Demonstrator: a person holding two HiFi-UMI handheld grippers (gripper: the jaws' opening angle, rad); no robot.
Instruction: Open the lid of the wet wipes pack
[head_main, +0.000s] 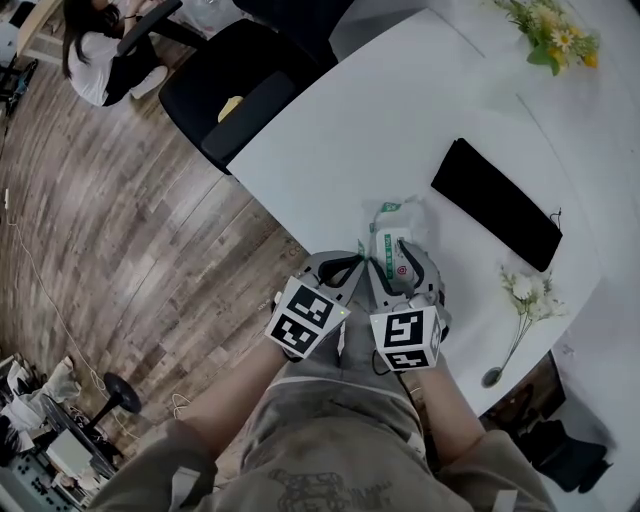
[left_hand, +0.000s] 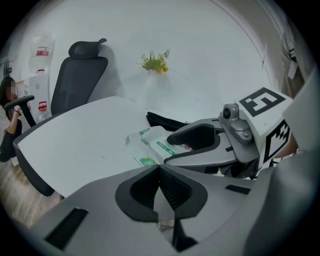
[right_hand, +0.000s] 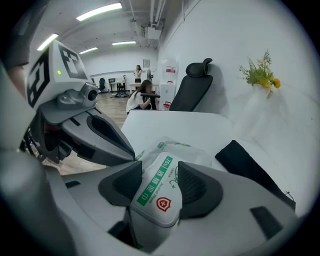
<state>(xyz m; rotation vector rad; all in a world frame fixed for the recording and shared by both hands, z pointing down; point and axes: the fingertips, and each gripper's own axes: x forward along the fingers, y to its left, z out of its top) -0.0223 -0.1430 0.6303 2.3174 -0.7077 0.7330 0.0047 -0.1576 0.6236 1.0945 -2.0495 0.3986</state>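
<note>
- My right claw (right_hand: 160, 186) was opening, and the wipes pack (right_hand: 156, 197) sat between its two pads.
- The pack lay on the white desk (head_main: 400, 110), close to the edge nearest to me.
- My left claw (left_hand: 159, 186) had its pads together, nothing between them, just beside the right one.

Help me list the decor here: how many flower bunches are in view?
2. A yellow-and-green bunch is at the far end of the table. A white sprig lies near its right edge, beside the black pouch. I see no others.
</note>
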